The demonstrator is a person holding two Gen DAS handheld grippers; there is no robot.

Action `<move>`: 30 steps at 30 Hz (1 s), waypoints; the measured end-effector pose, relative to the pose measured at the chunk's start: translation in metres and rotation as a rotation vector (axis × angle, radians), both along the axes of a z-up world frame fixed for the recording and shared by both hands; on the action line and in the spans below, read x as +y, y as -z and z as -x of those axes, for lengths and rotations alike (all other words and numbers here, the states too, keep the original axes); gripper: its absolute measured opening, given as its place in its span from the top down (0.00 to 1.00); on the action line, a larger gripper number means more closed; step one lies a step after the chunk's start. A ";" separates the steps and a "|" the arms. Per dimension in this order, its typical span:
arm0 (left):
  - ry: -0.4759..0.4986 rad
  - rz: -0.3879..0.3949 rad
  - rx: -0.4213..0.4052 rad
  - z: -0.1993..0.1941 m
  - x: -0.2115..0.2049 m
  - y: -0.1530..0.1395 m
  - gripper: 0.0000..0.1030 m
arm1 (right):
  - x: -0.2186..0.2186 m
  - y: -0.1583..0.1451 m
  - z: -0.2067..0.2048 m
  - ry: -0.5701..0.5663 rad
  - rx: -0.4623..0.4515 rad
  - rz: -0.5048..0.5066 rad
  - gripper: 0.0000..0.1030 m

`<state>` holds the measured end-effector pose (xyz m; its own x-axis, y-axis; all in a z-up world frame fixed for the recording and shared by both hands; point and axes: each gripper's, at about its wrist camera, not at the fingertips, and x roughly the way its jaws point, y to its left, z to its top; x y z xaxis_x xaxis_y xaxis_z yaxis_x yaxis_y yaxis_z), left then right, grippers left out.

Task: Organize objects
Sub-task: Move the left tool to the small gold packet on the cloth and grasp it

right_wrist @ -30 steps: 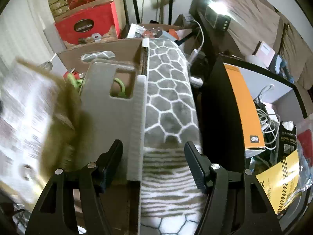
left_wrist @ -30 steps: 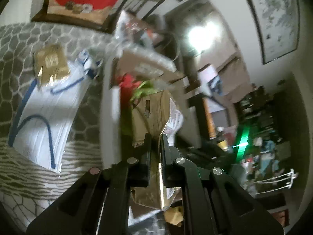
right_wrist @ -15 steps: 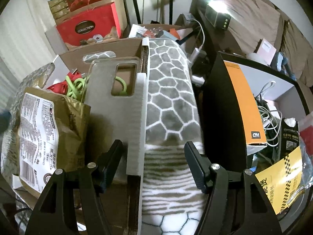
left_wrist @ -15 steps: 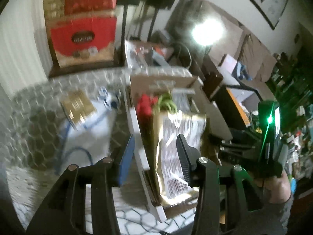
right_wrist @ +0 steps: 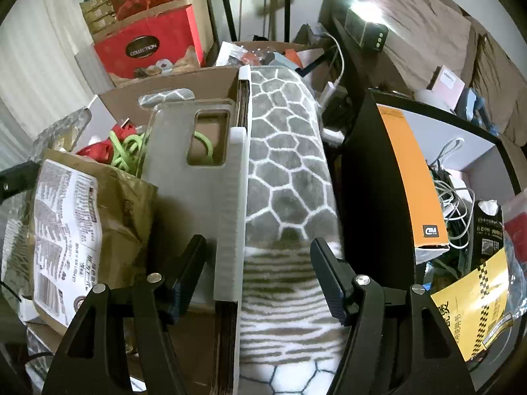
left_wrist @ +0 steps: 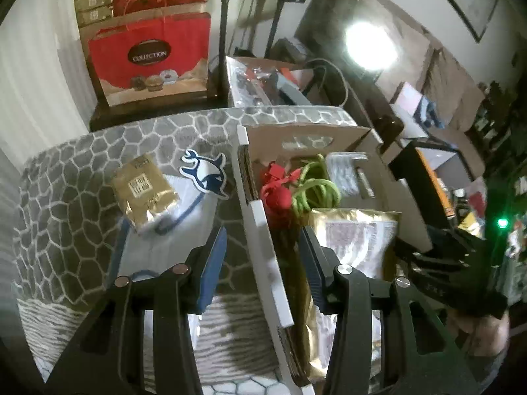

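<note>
A big gold bag [left_wrist: 355, 240] with a printed label stands inside the cardboard box [left_wrist: 296, 131], beside a red bundle [left_wrist: 280, 194] and a green coil [left_wrist: 316, 191]. My left gripper [left_wrist: 260, 240] is open above the box's white-edged left wall, and nothing is pressed between its pads. A small gold pack [left_wrist: 143, 194] lies on a white bag with blue handles [left_wrist: 154, 250]. In the right wrist view, my right gripper [right_wrist: 258, 247] is open astride the box's right wall [right_wrist: 230, 214]. The big gold bag [right_wrist: 82, 217] is to its left.
A grey honeycomb blanket [left_wrist: 66, 181] covers the surface under the box. A red gift bag [left_wrist: 148, 56] and stacked cartons stand behind. A black and orange box [right_wrist: 405, 171], tangled cables [right_wrist: 454, 197] and a yellow pack [right_wrist: 474, 306] crowd the right side. A grey clear case [right_wrist: 184, 171] leans in the box.
My left gripper has let go of the big gold bag, which now rests in the box. The gripper opened, rolled and drew back. The right gripper has not moved.
</note>
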<state>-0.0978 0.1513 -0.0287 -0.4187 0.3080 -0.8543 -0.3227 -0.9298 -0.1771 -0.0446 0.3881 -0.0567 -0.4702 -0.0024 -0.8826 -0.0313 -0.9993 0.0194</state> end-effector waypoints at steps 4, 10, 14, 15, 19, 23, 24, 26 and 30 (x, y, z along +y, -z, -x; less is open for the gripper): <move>0.003 0.122 -0.007 0.003 0.012 0.018 0.59 | -0.003 0.003 0.001 -0.010 -0.010 -0.008 0.35; -0.008 0.008 -0.043 0.003 -0.007 0.016 0.58 | -0.002 0.004 -0.001 -0.013 -0.011 -0.005 0.34; -0.045 -0.116 -0.025 0.009 -0.041 -0.012 0.47 | 0.000 -0.001 -0.003 -0.009 0.003 0.004 0.34; -0.060 -0.124 -0.014 0.011 -0.050 -0.017 0.44 | 0.000 -0.002 -0.003 -0.008 0.006 0.005 0.34; -0.101 -0.100 -0.011 0.026 -0.078 -0.023 0.43 | -0.001 -0.005 -0.002 -0.011 0.012 0.005 0.34; -0.103 -0.064 -0.030 0.041 -0.093 -0.011 0.43 | -0.003 -0.006 -0.001 -0.018 0.012 0.006 0.34; -0.100 -0.053 -0.045 0.046 -0.094 -0.005 0.43 | -0.004 -0.005 -0.001 -0.019 0.010 0.007 0.34; -0.110 -0.043 -0.070 0.053 -0.097 0.005 0.43 | -0.004 -0.004 0.000 -0.021 0.007 0.008 0.34; -0.154 -0.025 -0.124 0.072 -0.095 0.027 0.43 | -0.006 -0.001 0.000 -0.022 -0.002 0.007 0.34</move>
